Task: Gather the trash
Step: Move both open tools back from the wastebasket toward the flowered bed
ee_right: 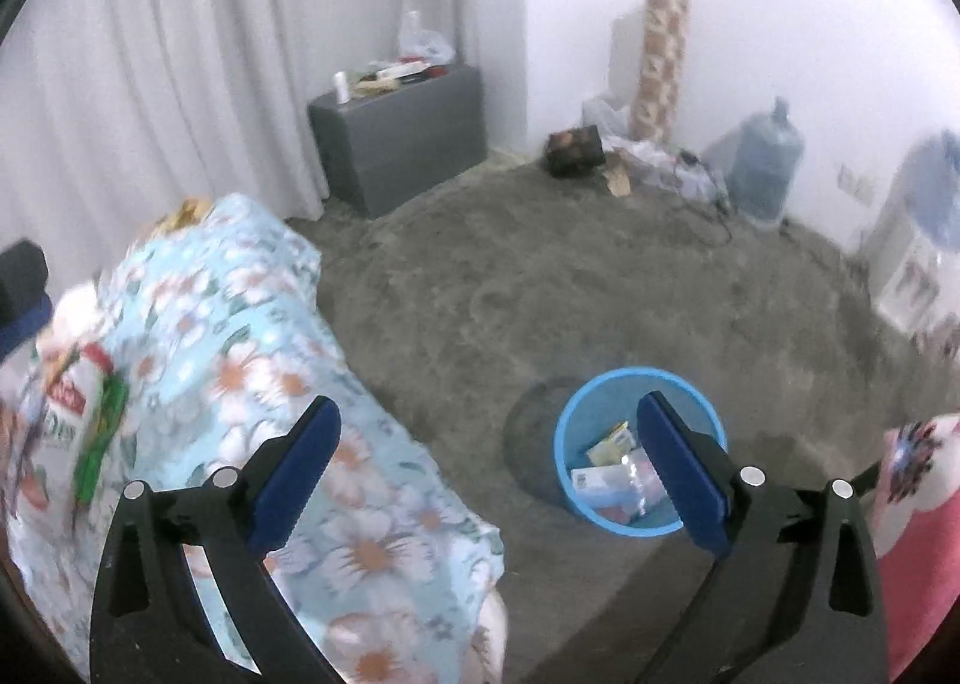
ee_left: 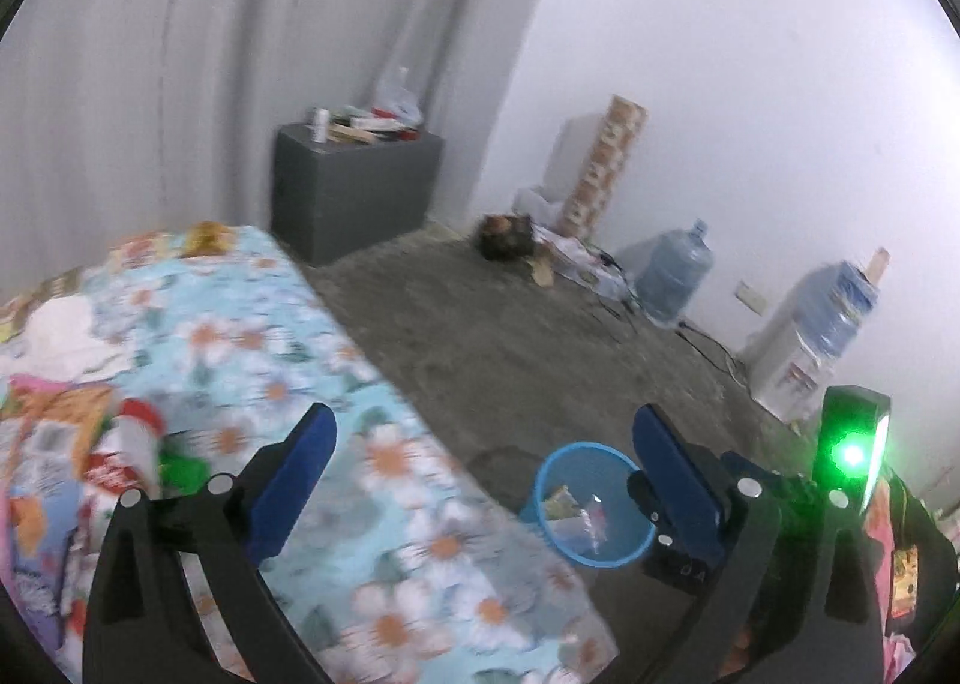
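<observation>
1. We hold both grippers high above the bed's edge. The left gripper (ee_left: 480, 480) has its fingers spread wide with nothing between them, and so does the right gripper (ee_right: 489, 474).
2. Just beyond our fingers on the floor stands the blue bin (ee_right: 708, 402), also seen from the left wrist (ee_left: 549, 474); it already holds several wrappers and papers.
3. The trash still to collect, we judge, lies to our left on the floral bedspread (ee_right: 252, 336): a red-and-green printed packet (ee_right: 90, 414), blurred, seemingly with its long axis running away from us. In the left view the same packet (ee_left: 129, 444) sits just left of the left fingers, so the left hand looks nearer.
4. The coming move turns on swinging left and down, away from the bin.
5. Nothing stands between fingers and packet; only folds of bedding surround it.
6. Further off are the grey carpet (ee_right: 540, 276), a grey cabinet (ee_right: 402, 144) under clutter, water bottles (ee_right: 762, 162) and curtains.
</observation>
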Demonstrator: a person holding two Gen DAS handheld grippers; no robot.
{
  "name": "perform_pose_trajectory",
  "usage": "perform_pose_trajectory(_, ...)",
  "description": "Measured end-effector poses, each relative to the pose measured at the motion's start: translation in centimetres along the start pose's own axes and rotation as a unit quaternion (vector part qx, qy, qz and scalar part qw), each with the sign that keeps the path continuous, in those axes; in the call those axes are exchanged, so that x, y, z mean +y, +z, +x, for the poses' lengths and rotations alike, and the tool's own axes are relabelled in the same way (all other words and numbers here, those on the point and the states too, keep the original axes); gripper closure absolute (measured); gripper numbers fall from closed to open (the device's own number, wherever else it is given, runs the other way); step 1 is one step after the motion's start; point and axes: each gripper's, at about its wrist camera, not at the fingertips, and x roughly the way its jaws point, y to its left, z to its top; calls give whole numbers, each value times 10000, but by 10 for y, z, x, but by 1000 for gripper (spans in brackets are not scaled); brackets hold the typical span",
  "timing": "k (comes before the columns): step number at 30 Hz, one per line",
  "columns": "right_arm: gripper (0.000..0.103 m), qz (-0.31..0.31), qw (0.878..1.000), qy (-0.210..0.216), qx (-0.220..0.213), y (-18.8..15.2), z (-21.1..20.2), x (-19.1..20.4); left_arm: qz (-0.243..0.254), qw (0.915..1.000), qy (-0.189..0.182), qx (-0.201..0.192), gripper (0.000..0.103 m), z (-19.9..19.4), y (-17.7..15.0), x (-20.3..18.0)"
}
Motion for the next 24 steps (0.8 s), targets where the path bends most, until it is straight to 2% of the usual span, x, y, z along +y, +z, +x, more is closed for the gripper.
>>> perform_pose_trajectory(4, 8, -414, 9988, -197, -152, -1, -17, 28, -116, 9996, 220, -138, 6, -22, -4, 25)
perform_pose_trajectory(10, 8, -656, 9974, -114, -276, -1, -36, 55, -365, 9978, 459, -325, 6, -51, -9, 57)
perform_pose_trajectory(14, 8, -762, 9964, 121, -357, -2, -46, 72, -514, 9962, 583, -396, 6, -65, -13, 72)
perform_pose_trajectory(18, 8, -753, 9950, 536, -375, -4, -51, 78, -570, 9951, 665, -451, 6, -73, -16, 80)
perform_pose_trajectory(24, 8, -698, 9942, 732, -357, -4, -55, 86, -609, 9946, 702, -456, 6, -80, -21, 85)
